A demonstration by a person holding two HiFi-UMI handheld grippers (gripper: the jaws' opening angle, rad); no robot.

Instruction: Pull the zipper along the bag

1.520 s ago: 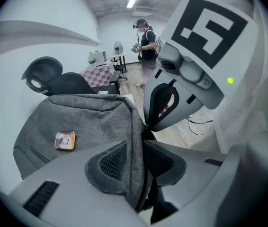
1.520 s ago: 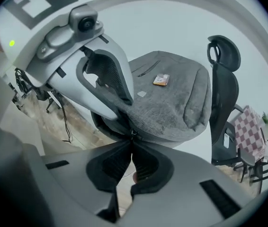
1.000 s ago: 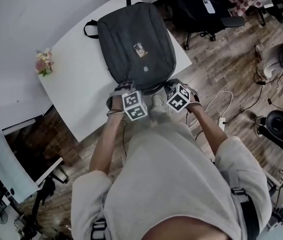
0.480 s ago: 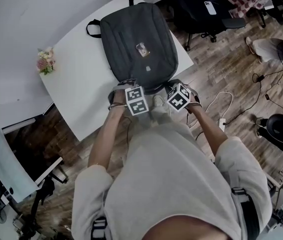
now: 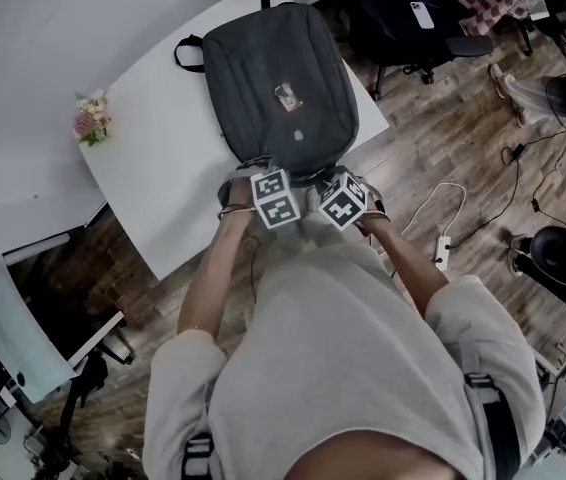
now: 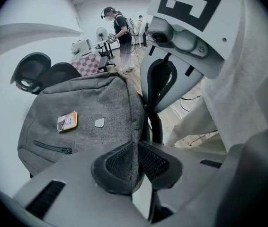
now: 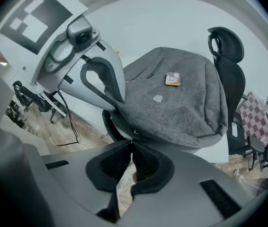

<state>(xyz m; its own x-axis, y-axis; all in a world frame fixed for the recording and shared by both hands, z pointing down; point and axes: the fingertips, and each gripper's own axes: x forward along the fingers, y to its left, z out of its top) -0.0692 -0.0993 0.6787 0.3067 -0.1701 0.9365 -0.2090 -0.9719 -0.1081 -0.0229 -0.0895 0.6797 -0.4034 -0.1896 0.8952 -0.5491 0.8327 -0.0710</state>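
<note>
**Grey bag on the table, with both grippers at its near edge.**
The bag [image 5: 281,88] lies flat on the white table [image 5: 153,163]; its inside cannot be seen, and a small orange tag [image 5: 284,95] sits on its front. At the bag's 6 o'clock edge the left gripper [image 6: 136,157] has just been closing its jaws, and they pinch a fold of the bag's fabric. Just beside it, toward 3 o'clock, the right gripper [image 7: 130,160] has its jaws together on the zipper pull [image 7: 134,133]. Flowers [image 5: 90,120] stand at the table's 9 o'clock side.
</note>
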